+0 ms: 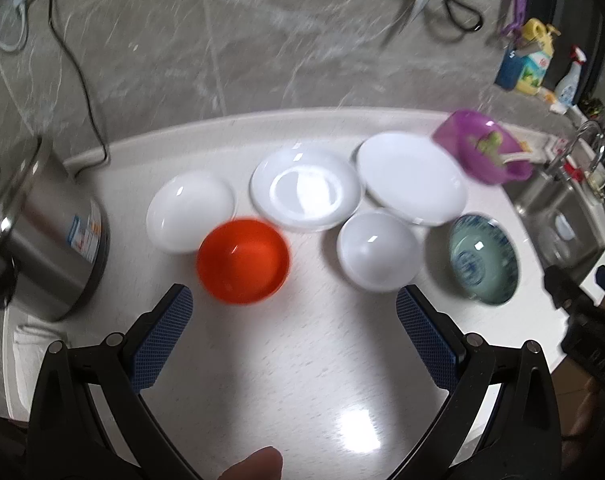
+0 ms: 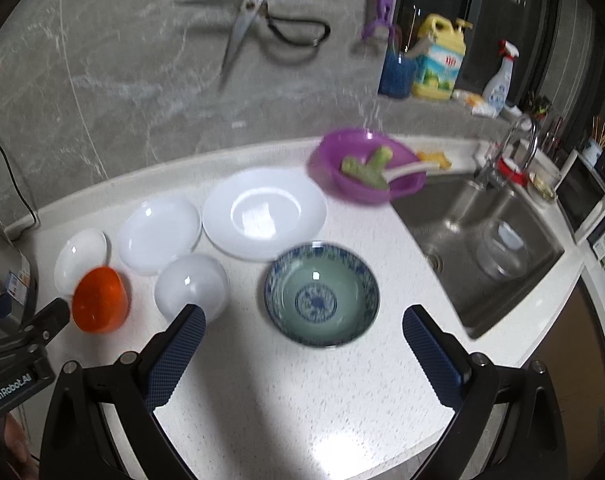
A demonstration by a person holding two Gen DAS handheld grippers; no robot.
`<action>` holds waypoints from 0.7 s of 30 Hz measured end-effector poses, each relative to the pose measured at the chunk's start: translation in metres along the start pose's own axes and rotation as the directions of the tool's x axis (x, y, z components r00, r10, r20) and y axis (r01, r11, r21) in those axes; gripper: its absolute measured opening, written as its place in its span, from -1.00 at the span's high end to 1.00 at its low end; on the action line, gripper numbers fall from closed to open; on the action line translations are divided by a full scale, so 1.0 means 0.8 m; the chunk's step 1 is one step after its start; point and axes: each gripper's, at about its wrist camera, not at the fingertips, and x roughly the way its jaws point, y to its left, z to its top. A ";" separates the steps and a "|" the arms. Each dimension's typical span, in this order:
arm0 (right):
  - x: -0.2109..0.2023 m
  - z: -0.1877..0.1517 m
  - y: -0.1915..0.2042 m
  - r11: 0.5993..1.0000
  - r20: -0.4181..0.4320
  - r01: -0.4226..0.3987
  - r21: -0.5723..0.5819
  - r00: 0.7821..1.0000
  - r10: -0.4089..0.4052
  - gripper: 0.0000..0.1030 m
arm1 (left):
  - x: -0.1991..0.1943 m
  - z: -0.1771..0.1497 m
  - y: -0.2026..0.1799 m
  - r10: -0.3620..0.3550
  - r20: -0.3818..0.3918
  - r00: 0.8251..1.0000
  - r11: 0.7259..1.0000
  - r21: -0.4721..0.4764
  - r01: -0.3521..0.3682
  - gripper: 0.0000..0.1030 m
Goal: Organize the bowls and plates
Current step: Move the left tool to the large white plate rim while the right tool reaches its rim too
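Observation:
On the white counter (image 1: 286, 360) lie three white plates: a small one (image 1: 190, 216) (image 2: 80, 258), a middle one (image 1: 305, 189) (image 2: 158, 232) and a large one (image 1: 412, 176) (image 2: 264, 212). In front stand an orange bowl (image 1: 243, 261) (image 2: 99, 299), a white bowl (image 1: 377, 252) (image 2: 191, 286) and a blue-patterned bowl (image 1: 483, 258) (image 2: 321, 294). My left gripper (image 1: 294, 300) is open above the counter, just short of the orange and white bowls. My right gripper (image 2: 304, 320) is open, with the blue-patterned bowl just ahead between its fingers.
A purple bowl (image 2: 362, 168) with green scraps and a white spoon sits at the back by the steel sink (image 2: 482, 248). A steel pot (image 1: 34, 232) stands at the left. Scissors (image 2: 246, 20) hang on the grey wall; detergent bottles (image 2: 438, 60) stand on the ledge.

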 end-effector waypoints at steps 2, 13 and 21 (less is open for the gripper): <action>0.010 -0.010 0.000 1.000 -0.026 0.004 0.007 1.000 -0.004 -0.97 | 0.018 -0.018 0.013 -0.045 -0.038 0.998 0.999 -0.024 0.044 -0.99; 0.060 -0.009 -0.045 0.981 -0.045 -0.143 0.129 0.988 0.149 -0.96 | 0.109 -0.079 0.031 -0.209 -0.157 0.965 0.978 -0.031 0.207 -0.99; 0.132 0.094 -0.115 0.932 0.061 -0.353 0.087 0.935 0.348 -0.96 | 0.131 0.081 -0.005 -0.194 -0.103 0.976 0.980 -0.075 0.187 -0.99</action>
